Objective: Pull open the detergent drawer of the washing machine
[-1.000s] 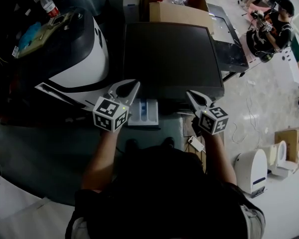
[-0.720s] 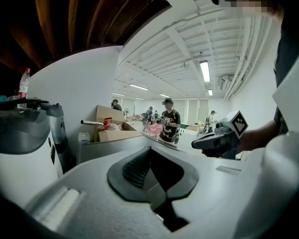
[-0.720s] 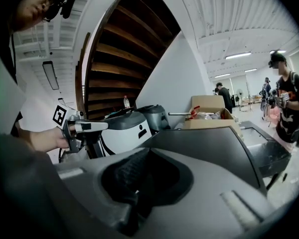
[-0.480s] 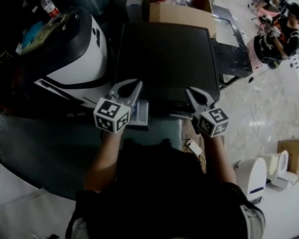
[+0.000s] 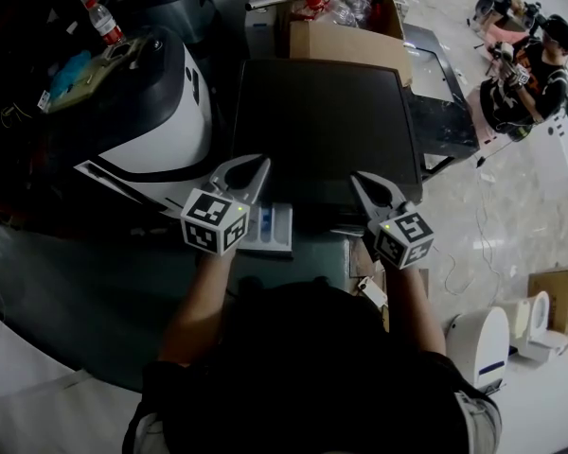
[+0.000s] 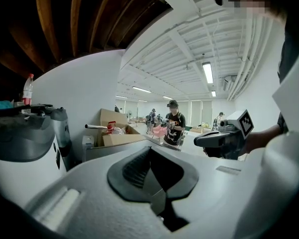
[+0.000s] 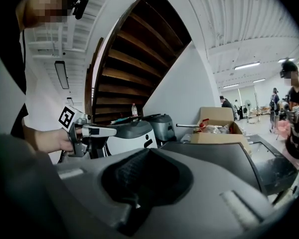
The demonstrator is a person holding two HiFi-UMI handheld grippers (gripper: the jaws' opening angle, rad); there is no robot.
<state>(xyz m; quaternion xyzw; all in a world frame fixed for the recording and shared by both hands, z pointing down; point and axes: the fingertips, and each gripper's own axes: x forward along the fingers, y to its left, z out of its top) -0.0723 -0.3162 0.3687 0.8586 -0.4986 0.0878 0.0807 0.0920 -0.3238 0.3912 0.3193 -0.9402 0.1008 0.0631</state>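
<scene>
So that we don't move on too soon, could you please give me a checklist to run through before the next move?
1. Detergent drawer pulled out of the washing machine: ok, it juts from the front with its compartments showing.
2. Drawer at full travel: cannot tell.
3. Left gripper empty: ok, jaws together, nothing between them.
4. Right gripper empty: ok, jaws together, nothing between them.
5. Left gripper clear of the drawer: cannot tell; from above it sits right beside the drawer's left edge.
</scene>
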